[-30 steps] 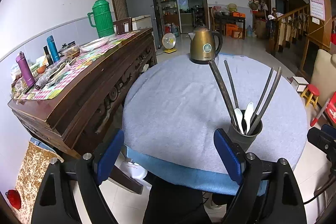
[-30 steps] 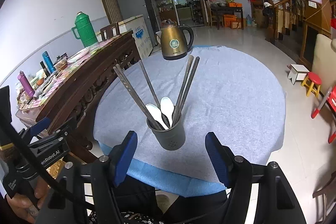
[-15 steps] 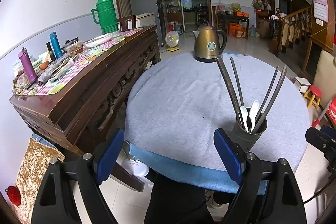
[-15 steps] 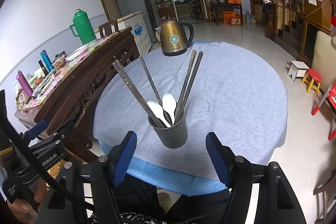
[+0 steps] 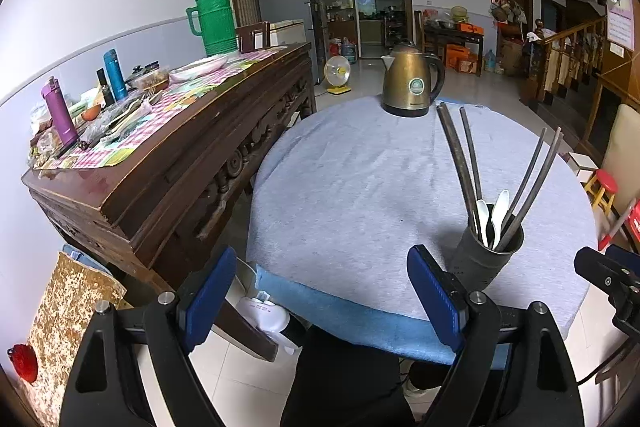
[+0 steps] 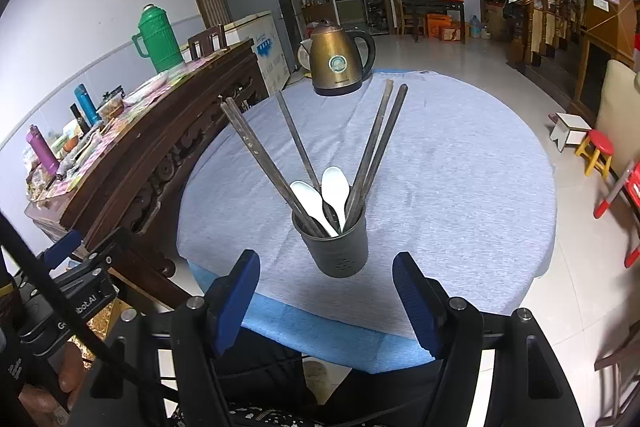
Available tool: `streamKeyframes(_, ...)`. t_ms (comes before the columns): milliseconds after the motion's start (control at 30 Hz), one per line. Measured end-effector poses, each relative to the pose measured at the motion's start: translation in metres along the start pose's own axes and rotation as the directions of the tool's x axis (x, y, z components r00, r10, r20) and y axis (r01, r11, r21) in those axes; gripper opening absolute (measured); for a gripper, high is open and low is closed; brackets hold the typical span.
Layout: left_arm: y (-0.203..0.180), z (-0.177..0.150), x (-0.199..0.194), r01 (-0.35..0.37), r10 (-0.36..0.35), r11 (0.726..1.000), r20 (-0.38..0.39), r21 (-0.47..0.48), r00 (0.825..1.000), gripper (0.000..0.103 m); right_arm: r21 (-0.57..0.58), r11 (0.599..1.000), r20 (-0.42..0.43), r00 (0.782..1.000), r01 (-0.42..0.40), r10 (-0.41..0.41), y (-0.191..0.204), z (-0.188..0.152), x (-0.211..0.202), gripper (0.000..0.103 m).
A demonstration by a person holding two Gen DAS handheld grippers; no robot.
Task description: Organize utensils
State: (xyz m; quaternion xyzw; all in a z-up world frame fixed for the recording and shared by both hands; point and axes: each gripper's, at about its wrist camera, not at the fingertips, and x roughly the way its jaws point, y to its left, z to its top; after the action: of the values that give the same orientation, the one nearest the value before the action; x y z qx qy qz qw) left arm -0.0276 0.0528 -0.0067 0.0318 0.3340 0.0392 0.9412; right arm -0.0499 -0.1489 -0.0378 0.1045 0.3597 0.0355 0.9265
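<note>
**Both grippers empty, utensil holder loaded near the table's front edge**

In the left wrist view, the left gripper (image 5: 322,297) hung with its jaws spread wide and nothing between them, above the near edge of the round table (image 5: 360,179) and its grey cloth. The dark utensil holder (image 5: 486,259) stood on the cloth just past the right-hand blue pad, outside the jaws. Dark chopsticks (image 5: 460,155) fanned out of it, some leaning left and some right, with two white spoons (image 5: 494,219) between them, bowls up. A brass-coloured kettle (image 5: 412,83) stood at the far edge of the table, well apart from the holder. A carved wooden sideboard (image 5: 180,163) ran along the left, carrying a green thermos (image 5: 214,19) and assorted clutter. Part of the other gripper's black frame showed at the right edge.

In the right wrist view, the right gripper (image 6: 322,297) was released too, its pads parted and gripping nothing. The utensil holder (image 6: 334,247) stood upright ahead of the gap between the pads, untouched by either one. The chopsticks (image 6: 264,159) and spoons (image 6: 334,191) rose from it, and the kettle (image 6: 336,61) stood beyond at the far edge.
</note>
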Motion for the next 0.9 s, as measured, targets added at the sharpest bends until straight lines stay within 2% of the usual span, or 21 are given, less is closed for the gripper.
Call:
streamKeyframes(300, 0.003, 0.0, 0.002, -0.008, 0.008, 1.0, 0.0, -0.009, 1.0, 0.087, 0.002, 1.0, -0.015, 1.0, -0.002, 0.002, 0.0, 0.001, 0.006, 0.073)
streamKeyframes(900, -0.022, -0.005, 0.003, 0.0, 0.002, 0.998, -0.021, 0.065, 1.0, 0.087, 0.054, 0.999, -0.009, 1.0, -0.001, 0.001, -0.015, -0.005, 0.01, 0.073)
